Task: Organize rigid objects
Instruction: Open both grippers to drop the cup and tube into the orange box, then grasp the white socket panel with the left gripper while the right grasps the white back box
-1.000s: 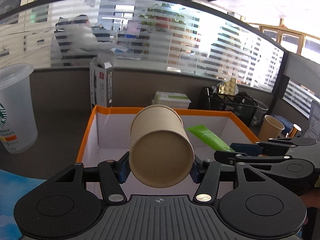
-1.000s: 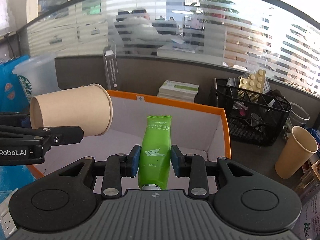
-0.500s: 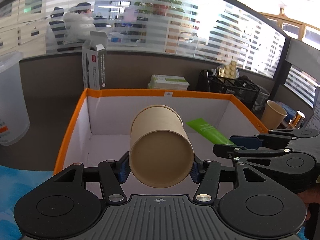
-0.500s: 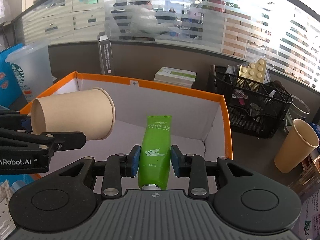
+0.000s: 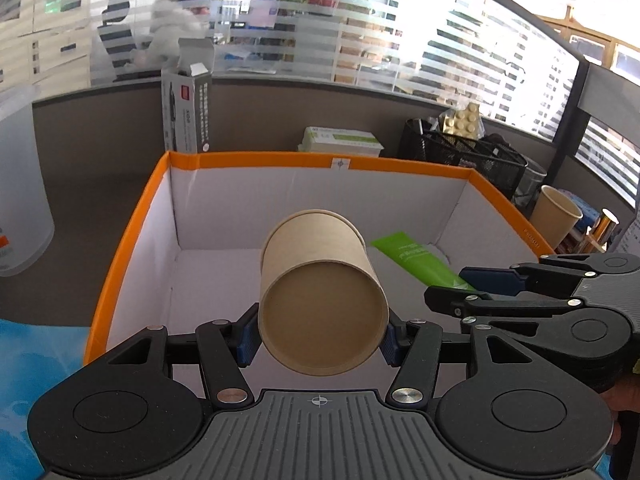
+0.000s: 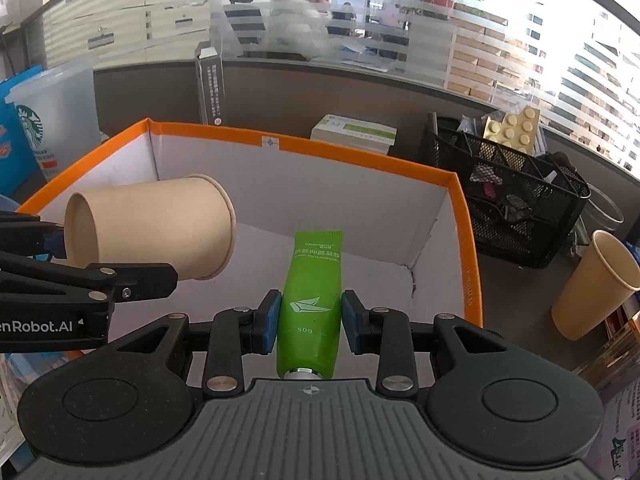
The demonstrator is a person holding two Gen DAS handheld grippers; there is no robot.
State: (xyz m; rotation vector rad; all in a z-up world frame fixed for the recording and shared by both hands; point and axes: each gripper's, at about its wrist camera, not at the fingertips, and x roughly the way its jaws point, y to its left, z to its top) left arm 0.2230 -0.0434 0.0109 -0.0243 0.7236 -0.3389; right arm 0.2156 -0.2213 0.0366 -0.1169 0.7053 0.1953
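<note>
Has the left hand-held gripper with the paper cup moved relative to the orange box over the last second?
Yes. In the left wrist view the orange box now sits lower and fuller in frame, so the left hand-held gripper and paper cup have tipped down over its opening.

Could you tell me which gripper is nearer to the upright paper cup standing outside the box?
Right. The right gripper, shut on the green tube, is over the box's side nearest the upright paper cup. The left gripper, holding another paper cup, is farther away.
</note>
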